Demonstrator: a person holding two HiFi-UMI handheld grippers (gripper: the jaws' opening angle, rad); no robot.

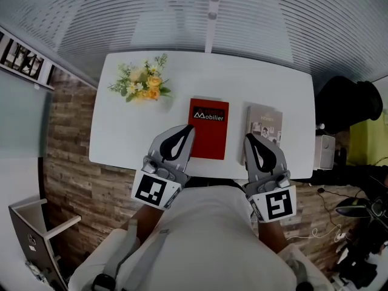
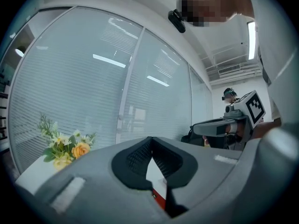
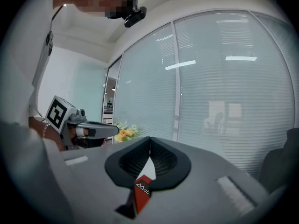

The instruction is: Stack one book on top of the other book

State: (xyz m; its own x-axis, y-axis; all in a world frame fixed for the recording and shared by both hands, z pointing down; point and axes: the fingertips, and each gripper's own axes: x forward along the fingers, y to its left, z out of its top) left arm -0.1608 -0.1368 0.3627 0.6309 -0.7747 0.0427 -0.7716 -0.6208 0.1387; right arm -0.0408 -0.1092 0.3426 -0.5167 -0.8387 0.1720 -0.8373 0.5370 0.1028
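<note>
Lying flat and apart on the table [image 1: 121,143], the grey book [image 1: 264,125] sits at the red book's [image 1: 208,128] three o'clock; nothing is stacked yet. The left gripper [image 1: 185,132] and right gripper [image 1: 251,141], both clenched empty, hover at six o'clock.

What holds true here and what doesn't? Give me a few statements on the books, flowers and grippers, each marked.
1. The red book lies on the grey book. False: they lie side by side, apart, on the table.
2. The flowers stand left of the red book in the head view. True.
3. The left gripper holds a book. False: it is shut and empty.
4. The right gripper is shut and empty. True.
</note>
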